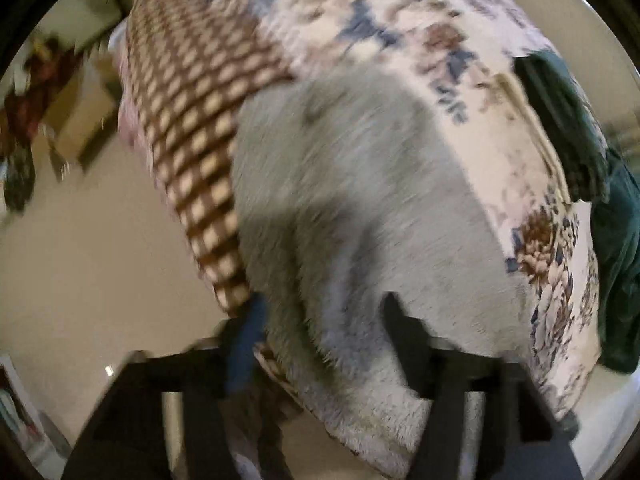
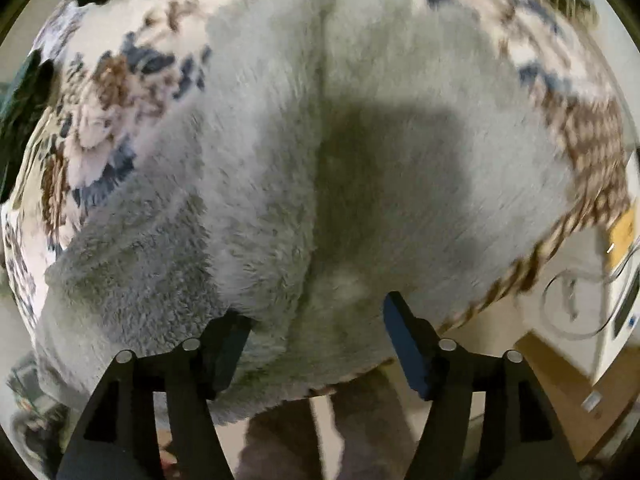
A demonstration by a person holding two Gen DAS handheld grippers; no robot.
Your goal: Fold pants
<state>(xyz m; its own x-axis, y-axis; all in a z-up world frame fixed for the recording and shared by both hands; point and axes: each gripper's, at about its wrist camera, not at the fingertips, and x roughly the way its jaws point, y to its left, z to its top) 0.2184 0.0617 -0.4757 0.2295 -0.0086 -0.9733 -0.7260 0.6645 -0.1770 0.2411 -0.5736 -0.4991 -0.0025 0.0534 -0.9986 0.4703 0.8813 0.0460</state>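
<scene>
Left wrist view, grey fleece pants (image 1: pixel 360 208) on floral bedspread (image 1: pixel 400 20), green cloth (image 1: pixel 560 120) beside, both grippers (image 1: pixel 320 320) (image 2: pixel 316 316) spread, gripping nothing

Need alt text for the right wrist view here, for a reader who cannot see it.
Grey fleece pants lie spread across a floral bedspread, filling most of the blurred fisheye view. The right gripper points down over their near edge, open, with fleece between its black fingers but not pinched. Pale floor shows below.
</scene>
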